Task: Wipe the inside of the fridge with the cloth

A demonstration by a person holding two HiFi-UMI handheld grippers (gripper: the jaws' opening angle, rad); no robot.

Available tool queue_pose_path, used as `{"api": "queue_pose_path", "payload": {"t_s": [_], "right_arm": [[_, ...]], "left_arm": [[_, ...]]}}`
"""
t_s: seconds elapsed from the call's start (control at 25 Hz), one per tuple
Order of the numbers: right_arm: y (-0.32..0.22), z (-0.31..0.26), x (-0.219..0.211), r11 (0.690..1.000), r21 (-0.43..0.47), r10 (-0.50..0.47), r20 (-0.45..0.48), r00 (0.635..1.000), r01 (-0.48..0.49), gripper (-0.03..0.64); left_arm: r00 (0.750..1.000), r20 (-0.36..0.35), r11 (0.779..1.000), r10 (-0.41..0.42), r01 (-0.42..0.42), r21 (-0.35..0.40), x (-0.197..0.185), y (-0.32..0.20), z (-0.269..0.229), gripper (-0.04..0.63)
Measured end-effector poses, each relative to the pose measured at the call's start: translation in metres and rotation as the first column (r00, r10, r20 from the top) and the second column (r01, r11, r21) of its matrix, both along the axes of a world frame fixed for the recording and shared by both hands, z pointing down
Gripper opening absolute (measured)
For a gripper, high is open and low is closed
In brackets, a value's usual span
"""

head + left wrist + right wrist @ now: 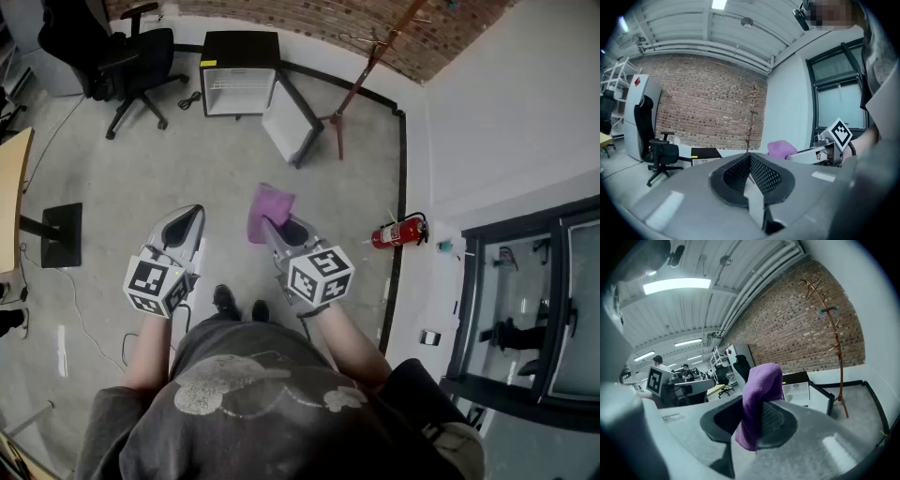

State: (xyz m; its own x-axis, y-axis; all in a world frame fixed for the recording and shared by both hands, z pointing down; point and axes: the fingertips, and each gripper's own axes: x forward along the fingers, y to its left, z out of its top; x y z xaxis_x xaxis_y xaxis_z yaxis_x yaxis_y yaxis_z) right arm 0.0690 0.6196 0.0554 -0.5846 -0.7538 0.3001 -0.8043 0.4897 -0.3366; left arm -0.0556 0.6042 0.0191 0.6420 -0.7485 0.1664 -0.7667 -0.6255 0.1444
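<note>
Right gripper (270, 227) is clamping the purple cloth (271, 208) between its jaws. Left gripper (190, 217) is sitting with jaws together, holding nothing. Fridge (240, 82) (door open) is standing at the floor's (141, 178) far edge, well apart from both grippers, so wiping is not yet begun.

Open floor (187, 159) runs to the fridge (240, 89); its swung-out door (287, 127), office chair (131, 52) and coat stand (364, 75) flank it.

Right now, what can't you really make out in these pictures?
- Inside of the fridge: too small and far in the head view to show dirt or contents. In the right gripper view the cloth covers one side of it.
- Fridge in the left gripper view: mostly behind the left hand-held gripper.
- Jaw tips of the right hand-held gripper: wrapped by the cloth.
- Fire extinguisher label: too small to read in the head view.
</note>
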Motion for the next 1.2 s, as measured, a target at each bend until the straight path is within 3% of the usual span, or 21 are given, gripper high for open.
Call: {"api": "queue_pose_path", "payload": {"t_s": [0.44, 0.8, 0.92, 1.04, 1.12, 1.2], "right_arm": [[-0.017, 0.01, -0.021, 1.0, -0.023, 0.001, -0.016, 1.0, -0.002, 0.071], [-0.045, 0.015, -0.021, 0.992, -0.033, 0.125, 0.04, 0.991, -0.124, 0.072], [-0.052, 0.015, -0.014, 0.984, -0.035, 0.179, 0.043, 0.983, -0.177, 0.072], [-0.06, 0.016, -0.008, 0.978, -0.04, 0.207, 0.039, 0.978, -0.205, 0.072], [-0.065, 0.019, -0.004, 0.977, -0.05, 0.208, 0.03, 0.978, -0.206, 0.072], [-0.077, 0.023, 0.001, 0.977, -0.058, 0.209, 0.028, 0.977, -0.207, 0.072]], "left_arm": [[0.998, -0.008, 0.998, -0.06, 0.06, 0.01, -0.031, -0.012, 0.004, 0.018], [0.998, -0.024, 0.998, -0.061, 0.061, -0.014, -0.065, -0.033, 0.014, 0.018], [1.0, -0.011, 1.0, 0.012, -0.012, 0.014, -0.063, -0.033, 0.014, 0.018], [0.993, 0.047, 0.992, 0.104, -0.107, 0.07, -0.051, -0.032, 0.011, 0.018], [0.988, 0.09, 0.988, 0.126, -0.133, 0.078, -0.043, -0.034, 0.016, 0.018], [0.989, 0.088, 0.99, 0.118, -0.124, 0.064, -0.039, -0.046, 0.021, 0.018]]}}
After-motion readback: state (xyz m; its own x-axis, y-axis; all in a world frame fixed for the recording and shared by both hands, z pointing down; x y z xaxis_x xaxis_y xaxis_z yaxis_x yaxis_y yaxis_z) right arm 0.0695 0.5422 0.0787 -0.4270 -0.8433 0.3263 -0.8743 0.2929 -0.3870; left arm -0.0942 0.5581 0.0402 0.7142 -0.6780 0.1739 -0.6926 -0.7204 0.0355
